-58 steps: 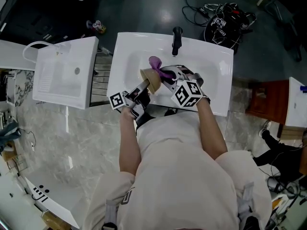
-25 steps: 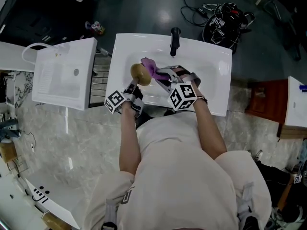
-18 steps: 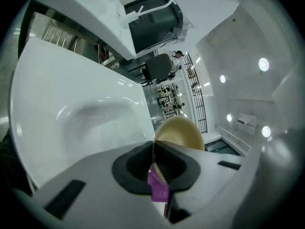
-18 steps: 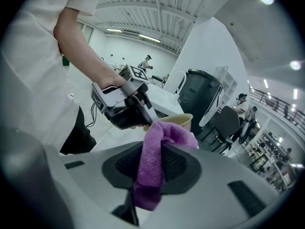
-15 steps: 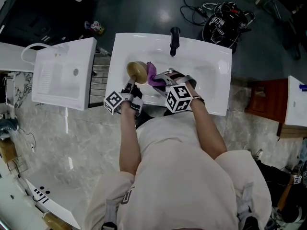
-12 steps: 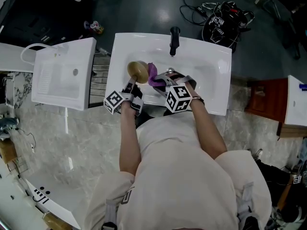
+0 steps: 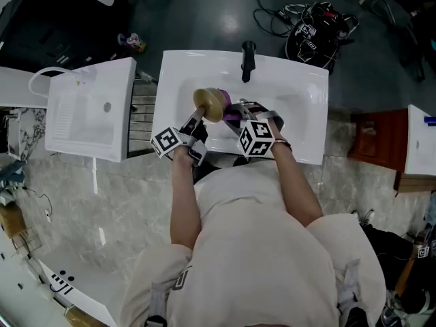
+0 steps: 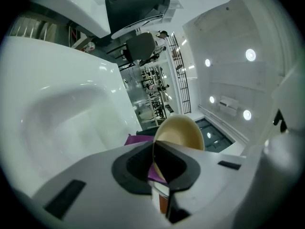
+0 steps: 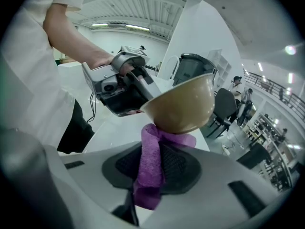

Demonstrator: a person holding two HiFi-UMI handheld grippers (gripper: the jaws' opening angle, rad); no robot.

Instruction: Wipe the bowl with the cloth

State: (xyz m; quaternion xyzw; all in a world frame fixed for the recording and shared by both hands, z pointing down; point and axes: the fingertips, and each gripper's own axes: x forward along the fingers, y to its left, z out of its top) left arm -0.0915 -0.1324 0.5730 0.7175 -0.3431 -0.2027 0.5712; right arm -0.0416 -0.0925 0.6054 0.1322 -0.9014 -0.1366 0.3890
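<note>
A tan bowl (image 7: 210, 104) is held over the white sink (image 7: 300, 104), its rim pinched in my left gripper (image 7: 197, 120), which is shut on it. In the left gripper view the bowl (image 8: 180, 132) stands edge-on between the jaws. My right gripper (image 7: 235, 114) is shut on a purple cloth (image 7: 233, 114), whose upper end touches the bowl's outside. From the right gripper view the cloth (image 9: 151, 168) hangs between the jaws and meets the underside of the bowl (image 9: 181, 106).
A black faucet (image 7: 248, 58) rises at the sink's back edge. A second white basin unit (image 7: 85, 107) stands to the left, with a radiator grille between them. Cables and gear (image 7: 320, 26) lie on the dark floor beyond.
The bowl has shifted right and a little forward with the left gripper. The right gripper moved slightly right, and the cloth is now pressed under the bowl's right side.
</note>
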